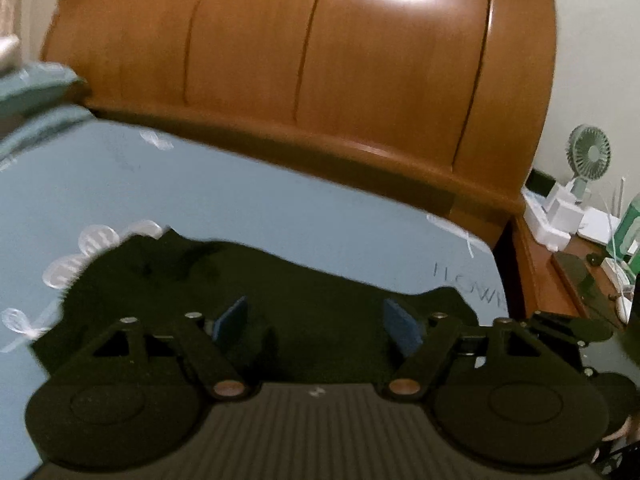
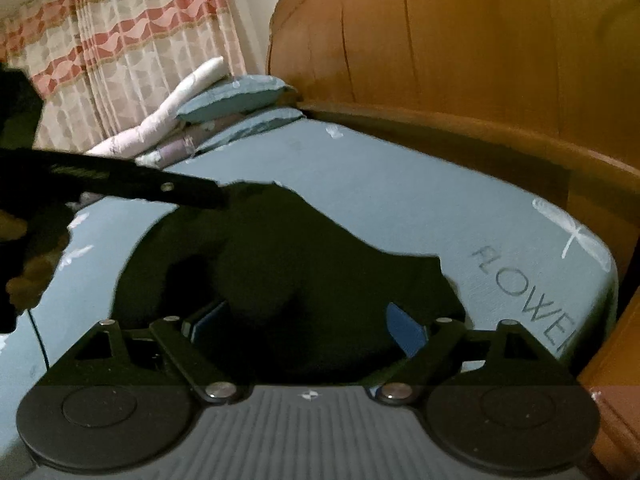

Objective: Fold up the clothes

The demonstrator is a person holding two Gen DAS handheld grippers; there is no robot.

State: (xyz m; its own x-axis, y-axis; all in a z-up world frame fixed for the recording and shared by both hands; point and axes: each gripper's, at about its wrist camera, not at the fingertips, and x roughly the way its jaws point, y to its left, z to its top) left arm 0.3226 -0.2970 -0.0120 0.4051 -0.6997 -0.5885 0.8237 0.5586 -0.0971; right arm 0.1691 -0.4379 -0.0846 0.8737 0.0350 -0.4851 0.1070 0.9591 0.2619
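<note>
A dark garment [image 1: 280,280] lies crumpled on the light blue bedsheet [image 1: 200,200], close in front of both grippers. My left gripper [image 1: 316,322] is open above the cloth's near part, its blue pads [image 1: 232,320] wide apart and pressing on nothing. My right gripper [image 2: 306,322] is also open over the same garment [image 2: 280,260], with one blue pad [image 2: 404,330] clear of the fabric. In the right wrist view a black finger of the left gripper [image 2: 160,186] reaches in from the left over the garment's far edge, and a hand [image 2: 24,268] holds it.
A curved wooden headboard [image 1: 320,60] closes off the far side of the bed. Blue pillows [image 2: 236,96] and a white bolster [image 2: 180,96] lie by a patterned curtain [image 2: 120,20]. A wooden nightstand [image 1: 560,276] on the right carries a small fan [image 1: 590,152] and white boxes [image 1: 556,216].
</note>
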